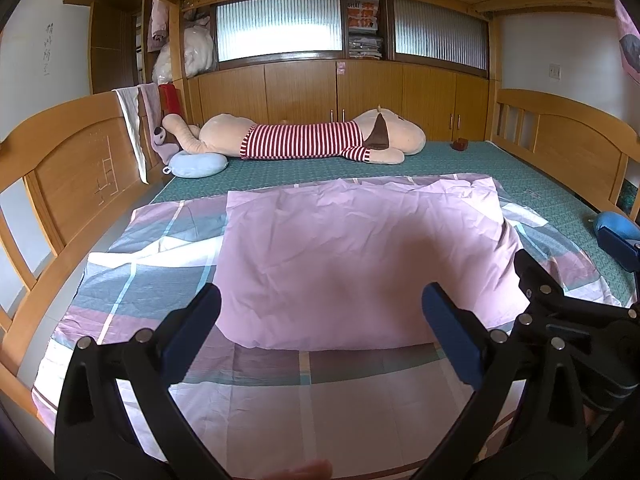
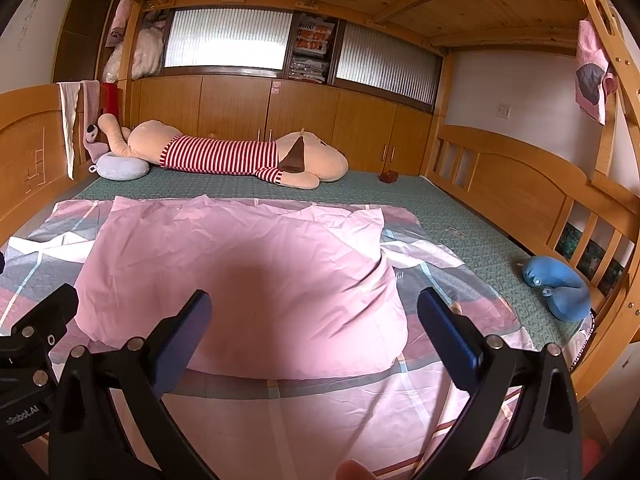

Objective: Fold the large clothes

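Observation:
A large bed cover (image 1: 132,280) with a pink, grey and white check lies spread on the green mattress (image 1: 552,184). Its plain pink underside (image 1: 360,252) is folded over the middle, the fold's near edge just beyond my fingers. It also shows in the right wrist view (image 2: 240,264). My left gripper (image 1: 320,336) is open and empty above the cover's near part. My right gripper (image 2: 314,332) is open and empty beside it, to the right. Each gripper shows at the edge of the other's view.
A big plush dog in a red striped shirt (image 1: 312,140) lies along the far side with a pale blue neck pillow (image 1: 196,165). A blue neck pillow (image 2: 556,284) lies at the right rail. Wooden bed rails (image 1: 68,184) close both sides; a bunk frame is overhead.

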